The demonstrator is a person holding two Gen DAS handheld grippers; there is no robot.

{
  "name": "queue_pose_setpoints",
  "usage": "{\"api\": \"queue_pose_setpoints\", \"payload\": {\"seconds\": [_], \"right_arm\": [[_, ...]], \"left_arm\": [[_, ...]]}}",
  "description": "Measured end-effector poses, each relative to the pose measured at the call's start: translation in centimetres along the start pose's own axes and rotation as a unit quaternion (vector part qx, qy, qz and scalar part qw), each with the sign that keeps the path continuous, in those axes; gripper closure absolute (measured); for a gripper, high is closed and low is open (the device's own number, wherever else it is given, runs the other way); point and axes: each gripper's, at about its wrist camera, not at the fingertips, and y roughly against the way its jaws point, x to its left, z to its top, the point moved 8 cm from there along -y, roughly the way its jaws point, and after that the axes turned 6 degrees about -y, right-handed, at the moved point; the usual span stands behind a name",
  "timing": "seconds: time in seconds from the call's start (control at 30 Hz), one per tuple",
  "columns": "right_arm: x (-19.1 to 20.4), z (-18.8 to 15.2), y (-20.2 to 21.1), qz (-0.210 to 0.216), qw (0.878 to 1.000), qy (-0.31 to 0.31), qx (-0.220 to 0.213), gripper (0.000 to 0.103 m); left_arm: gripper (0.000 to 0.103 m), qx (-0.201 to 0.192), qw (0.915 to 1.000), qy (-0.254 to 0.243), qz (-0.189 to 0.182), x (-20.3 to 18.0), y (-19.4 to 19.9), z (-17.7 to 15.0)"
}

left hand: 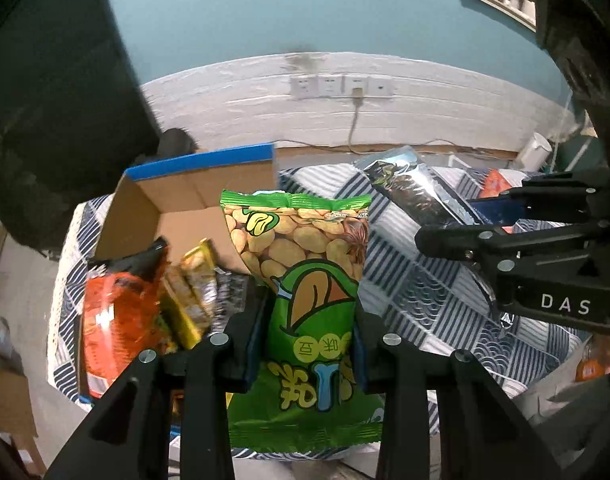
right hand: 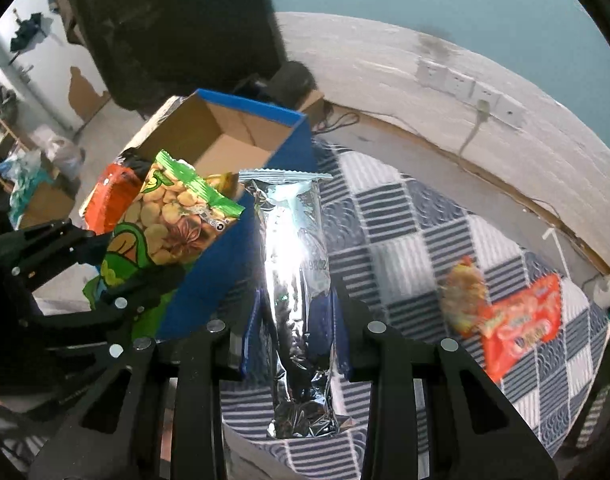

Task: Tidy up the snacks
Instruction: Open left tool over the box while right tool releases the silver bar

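Note:
My left gripper [left hand: 309, 322] is shut on a green bean snack bag [left hand: 305, 264] and holds it upright in front of the open cardboard box [left hand: 209, 188] with blue outer walls. The box holds an orange packet [left hand: 117, 320], a gold packet [left hand: 189, 292] and a dark one. My right gripper [right hand: 295, 320] is shut on a long silver foil packet [right hand: 293, 264], held upright above the checked cloth, to the right of the box [right hand: 233, 136]. The green bag [right hand: 173, 216] and left gripper [right hand: 105, 276] also show in the right wrist view. The silver packet [left hand: 409, 192] shows in the left wrist view.
A blue and white checked cloth [right hand: 417, 240] covers the table. An orange-red snack packet [right hand: 521, 320] and a small yellow-orange packet [right hand: 465, 292] lie on it at the right. A white wall with sockets [left hand: 341, 86] runs behind. A dark screen [right hand: 177, 24] stands behind the box.

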Motion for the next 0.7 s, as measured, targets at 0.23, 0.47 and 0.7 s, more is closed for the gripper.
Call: {"api": "queue_pose_setpoints", "payload": {"seconds": [0.23, 0.47, 0.7], "right_arm": [[3.4, 2.1, -2.8, 0.018, 1.0, 0.014, 0.018, 0.072], [6.2, 4.0, -4.9, 0.027, 0.999, 0.018, 0.032, 0.072], [8.1, 5.5, -6.9, 0.042, 0.998, -0.005, 0.046, 0.072]], "left_arm": [[0.067, 0.004, 0.9994, 0.029, 0.019, 4.3, -0.3, -1.1], [0.067, 0.014, 0.9978, 0.055, 0.033, 8.0, -1.2, -2.0], [0.067, 0.036, 0.9946, 0.096, 0.016, 10.9, -3.1, -2.9]]}}
